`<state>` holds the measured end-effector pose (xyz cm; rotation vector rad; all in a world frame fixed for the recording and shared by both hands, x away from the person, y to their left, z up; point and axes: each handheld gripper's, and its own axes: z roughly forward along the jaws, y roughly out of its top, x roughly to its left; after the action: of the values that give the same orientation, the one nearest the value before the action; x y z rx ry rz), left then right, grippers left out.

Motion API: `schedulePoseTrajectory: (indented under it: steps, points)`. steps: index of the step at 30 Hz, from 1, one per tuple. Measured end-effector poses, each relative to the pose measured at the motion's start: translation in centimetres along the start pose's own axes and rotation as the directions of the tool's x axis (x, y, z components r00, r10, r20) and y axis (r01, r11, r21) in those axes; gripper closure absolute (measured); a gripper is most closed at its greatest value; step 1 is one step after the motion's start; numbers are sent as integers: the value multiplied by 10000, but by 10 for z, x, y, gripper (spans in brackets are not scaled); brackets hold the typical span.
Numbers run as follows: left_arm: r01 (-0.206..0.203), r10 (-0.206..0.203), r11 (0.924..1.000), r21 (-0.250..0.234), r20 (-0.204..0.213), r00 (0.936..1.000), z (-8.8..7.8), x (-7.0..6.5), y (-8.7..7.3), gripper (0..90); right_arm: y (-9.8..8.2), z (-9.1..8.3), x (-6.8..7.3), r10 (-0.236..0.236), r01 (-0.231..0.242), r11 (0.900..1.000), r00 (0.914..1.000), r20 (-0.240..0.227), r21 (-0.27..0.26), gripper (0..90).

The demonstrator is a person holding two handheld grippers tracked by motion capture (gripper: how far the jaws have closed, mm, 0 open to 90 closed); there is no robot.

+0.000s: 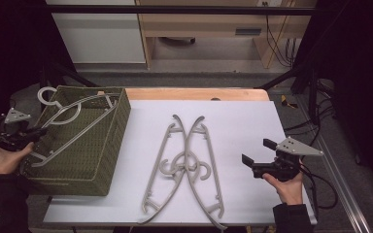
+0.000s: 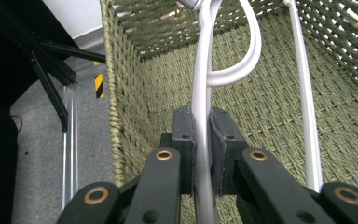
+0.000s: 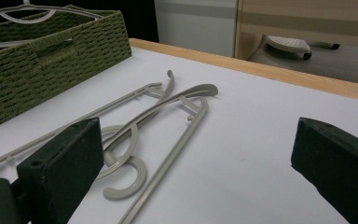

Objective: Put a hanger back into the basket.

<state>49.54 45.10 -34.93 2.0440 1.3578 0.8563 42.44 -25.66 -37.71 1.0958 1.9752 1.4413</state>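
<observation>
Two grey hangers [image 1: 184, 165] lie crossed on the white bench [image 1: 252, 126], right of the green basket [image 1: 107, 165] (high view). Left claw [image 2: 202, 140], in its own view, pinches a hanger [image 2: 200, 84] lying inside that basket. Right claw [image 3: 196, 168] gapes wide, beyond the basket's right.

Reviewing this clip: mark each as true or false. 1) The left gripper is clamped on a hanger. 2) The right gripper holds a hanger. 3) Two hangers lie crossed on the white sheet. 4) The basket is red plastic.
1) True: the left gripper is shut on the grey hanger in the basket.
2) False: the right gripper is open and holds nothing.
3) True: crossed hangers lie there.
4) False: it is green and woven.
</observation>
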Motion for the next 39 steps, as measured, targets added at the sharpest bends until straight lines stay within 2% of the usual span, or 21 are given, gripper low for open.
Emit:
schedulePoseTrajectory:
  steps: [4, 7, 11, 13, 14, 17, 19, 21, 28, 33, 34, 35, 38, 39]
  points:
    - [239, -239, 9996, 155, -40, 9997, 6, 0, -6, 814, 0, 0, 1, -45, 45, 10000, 10000, -21, 29, 26]
    - [455, -451, 9973, 579, -78, 9990, 16, 1, -14, 813, 0, 0, 1, -52, 52, 10000, 10000, -35, 19, 26]
    - [290, -263, 9958, 871, -321, 9991, 22, -3, -15, 811, 0, -1, 1, -7, 7, 10000, 10000, -29, -31, 26]
    - [-1, 44, 9941, 1082, -400, 9992, 26, -7, -15, 810, 0, -1, 1, 30, -30, 10000, 10000, -23, -44, 26]
    - [-203, 288, 9908, 1342, -617, 9977, 30, -9, -15, 810, 0, 0, 2, 76, -76, 10000, 10000, -30, -61, 26]
    - [-74, 175, 9855, 1693, -582, 9981, 35, -10, -15, 807, 0, 0, 1, -76, 76, 10000, 10000, -54, 9, 26]
    - [118, -29, 9843, 1762, -503, 9987, 35, -8, -15, 799, 0, 0, 1, -74, 74, 10000, 10000, -56, -2, 26]
    - [121, -22, 9836, 1798, -554, 9985, 33, -7, -14, 776, 0, -1, 1, -32, 32, 10000, 10000, -53, -22, 26]
    - [549, -491, 9886, 1400, -444, 9978, 23, -5, -11, 680, 1, -1, 2, 52, -52, 9999, 10000, -44, -91, 26]
    - [889, -888, 9946, 536, -45, 9960, 7, -10, -4, 608, 1, -2, 2, 54, -55, 9999, 10000, -41, -130, 26]
    - [889, -888, 9946, 536, -45, 9960, 7, -10, -4, 586, 1, -2, 2, 54, -55, 9999, 10000, -41, -130, 26]
    - [959, -960, 9948, 337, 13, 9954, 4, -12, -3, 561, 1, -2, 2, 40, -41, 9999, 10000, -49, -142, 26]
    - [1137, -1109, 9921, -526, 537, 9924, -8, -23, 3, 504, 1, -2, 2, 64, -65, 9999, 10000, -54, -142, 26]
    - [1137, -1109, 9921, -526, 537, 9924, -8, -23, 3, 484, 1, -2, 2, 64, -65, 9999, 10000, -54, -142, 26]
